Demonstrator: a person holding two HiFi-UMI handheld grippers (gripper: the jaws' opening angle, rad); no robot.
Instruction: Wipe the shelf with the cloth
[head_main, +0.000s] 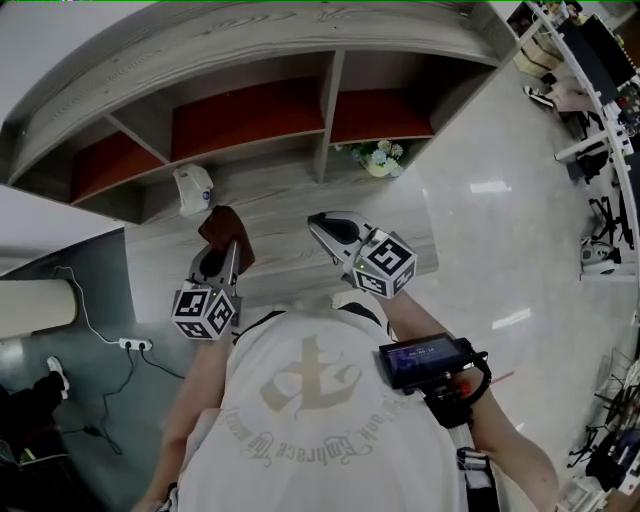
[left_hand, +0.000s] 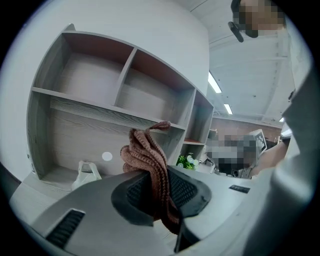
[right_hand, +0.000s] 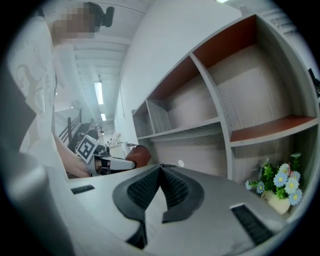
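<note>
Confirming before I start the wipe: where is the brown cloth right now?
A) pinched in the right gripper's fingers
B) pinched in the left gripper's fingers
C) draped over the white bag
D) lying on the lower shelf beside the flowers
B: the left gripper view shows the brown cloth clamped between the fingers of the left gripper, while the right gripper is shut on nothing.

In the left gripper view the lower end of the cloth (left_hand: 148, 162) disappears between the closed jaws of the left gripper (left_hand: 159, 196). In the head view that gripper's body covers the cloth's near part. The white item (head_main: 193, 188) on the shelf (head_main: 250, 200) is too small to identify. The right gripper view's dark rim clips the flowers (right_hand: 281, 181).
</note>
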